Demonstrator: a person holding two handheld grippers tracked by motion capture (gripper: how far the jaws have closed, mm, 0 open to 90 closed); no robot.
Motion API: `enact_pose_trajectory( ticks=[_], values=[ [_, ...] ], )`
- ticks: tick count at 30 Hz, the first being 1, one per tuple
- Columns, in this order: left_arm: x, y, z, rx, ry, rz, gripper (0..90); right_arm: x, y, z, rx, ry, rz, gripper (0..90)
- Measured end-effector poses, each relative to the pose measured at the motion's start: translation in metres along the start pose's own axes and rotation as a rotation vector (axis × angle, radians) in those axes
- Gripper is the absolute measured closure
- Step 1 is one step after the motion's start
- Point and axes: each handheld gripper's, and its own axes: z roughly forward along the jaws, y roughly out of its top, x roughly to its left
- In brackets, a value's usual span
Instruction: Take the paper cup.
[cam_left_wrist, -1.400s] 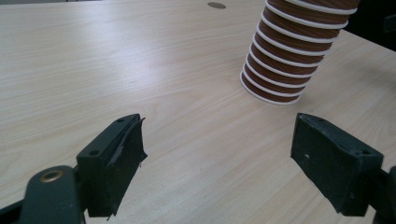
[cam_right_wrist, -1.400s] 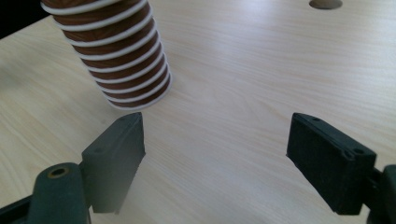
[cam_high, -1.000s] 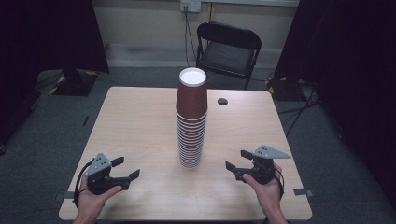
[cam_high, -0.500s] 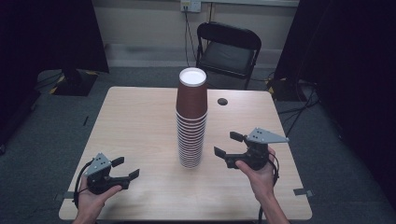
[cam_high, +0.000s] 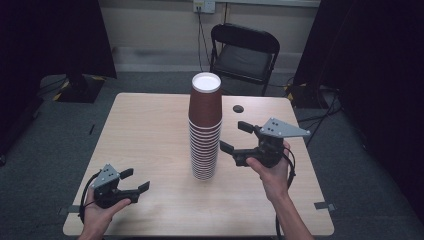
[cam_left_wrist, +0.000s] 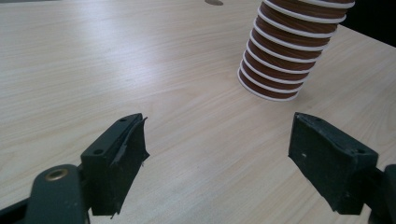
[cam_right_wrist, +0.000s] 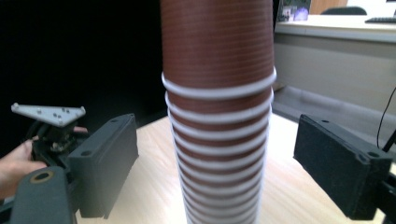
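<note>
Overhead, the right gripper (cam_high: 234, 138) hangs wide open, empty, just beside the paper cup stack (cam_high: 204, 127). Its own view frames the stack between the jaws, untouched. Near the table's (cam_high: 150, 130) front-left corner, the left gripper (cam_high: 135, 180) gapes empty.

Cup stack (cam_high: 205, 127) stands upright near the worktop (cam_high: 145, 130) centre, the one tall obstacle. Right claw (cam_high: 235, 139), jaws wide apart, is raised just beside the stack's right flank; in the right gripper view the stack (cam_right_wrist: 217, 121) lies between the two jaws with a gap on either side. Left claw (cam_high: 132, 180), jaws apart, sits low at the near left corner, well apart from the stack; open bare wood lies ahead of it (cam_left_wrist: 187, 93). A small dark disc (cam_high: 238, 108) lies flat behind the stack. A chair (cam_high: 243, 52) stands beyond the far edge.
</note>
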Motion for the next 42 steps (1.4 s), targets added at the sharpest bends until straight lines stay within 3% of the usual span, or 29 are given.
enact_pose_trajectory(
  ticks=[7, 15, 25, 27, 30, 36, 42],
  values=[
    [0.001, 0.000, -0.001, -0.001, 0.002, 0.001, 19.0, 0.005, 0.024, 0.007, -0.033, 0.014, -0.026, 13.1],
    [0.001, -0.001, 0.000, 0.002, 0.003, -0.005, 19.1, 0.000, 0.048, 0.020, -0.063, 0.030, -0.032, 13.2],
    [0.000, -0.001, 0.000, 0.006, -0.001, 0.002, 19.1, -0.005, 0.072, 0.045, -0.073, 0.037, -0.024, 12.7],
    [0.000, -0.001, 0.000, 0.005, -0.001, 0.004, 19.1, -0.004, 0.075, 0.052, -0.056, 0.037, -0.047, 12.7],
    [0.000, -0.001, 0.000, 0.008, -0.005, 0.000, 19.1, -0.005, 0.077, 0.058, -0.051, 0.052, -0.040, 11.8],
    [0.001, -0.001, -0.001, 0.006, -0.013, -0.009, 19.1, -0.009, 0.072, 0.079, 0.026, 0.045, -0.032, 12.3],
    [0.001, -0.001, 0.000, 0.007, -0.012, -0.011, 19.0, -0.010, 0.063, 0.087, 0.038, 0.051, -0.018, 9.6]
  ],
)
